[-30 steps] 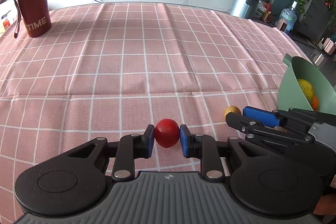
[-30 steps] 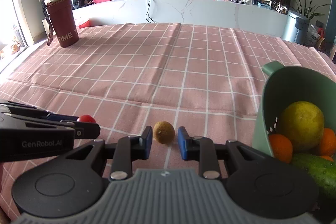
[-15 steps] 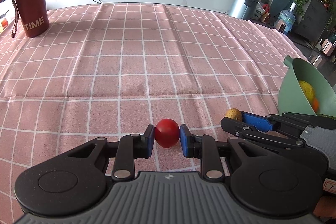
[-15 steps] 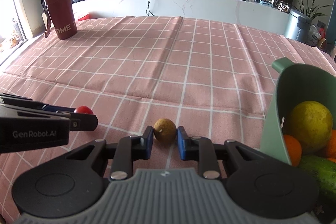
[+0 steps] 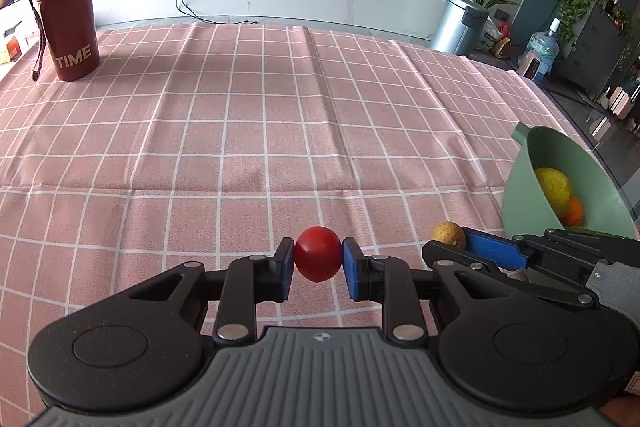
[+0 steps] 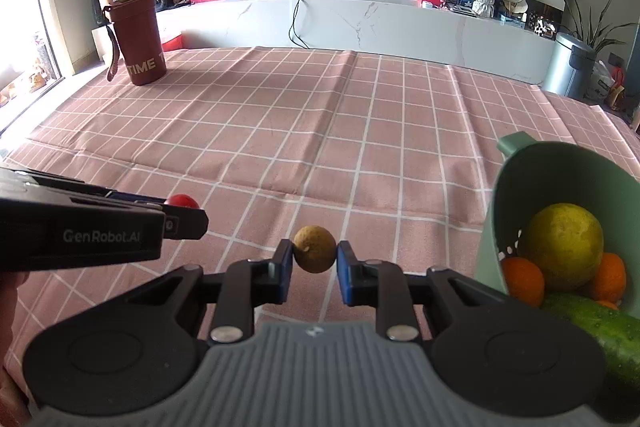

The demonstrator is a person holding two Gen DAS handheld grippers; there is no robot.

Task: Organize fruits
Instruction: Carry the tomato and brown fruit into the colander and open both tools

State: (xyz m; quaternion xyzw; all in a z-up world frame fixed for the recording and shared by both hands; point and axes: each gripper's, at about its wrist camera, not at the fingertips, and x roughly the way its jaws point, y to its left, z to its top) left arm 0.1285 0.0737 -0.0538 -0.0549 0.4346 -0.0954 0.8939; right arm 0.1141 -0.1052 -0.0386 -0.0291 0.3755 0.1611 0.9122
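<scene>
My left gripper (image 5: 318, 261) is shut on a small red tomato (image 5: 318, 253) and holds it above the pink checked tablecloth. My right gripper (image 6: 315, 261) is shut on a small tan-yellow round fruit (image 6: 315, 249), also lifted. The right gripper shows in the left wrist view (image 5: 454, 243) with the tan fruit (image 5: 447, 233). The left gripper and tomato (image 6: 182, 201) show at the left of the right wrist view. A green bowl (image 6: 496, 227) at the right holds a yellow-green citrus (image 6: 564, 247), oranges (image 6: 522, 281) and a cucumber (image 6: 600, 331).
A dark red TIME tumbler (image 5: 68, 23) with a strap stands at the table's far left, also in the right wrist view (image 6: 138, 39). The green bowl (image 5: 520, 195) sits by the table's right edge. A white counter and a metal bin (image 5: 460, 23) stand beyond the table.
Both grippers have risen from the cloth with their fruits held; the right gripper closed onto the tan fruit. The table now sits lower and farther in both views.
</scene>
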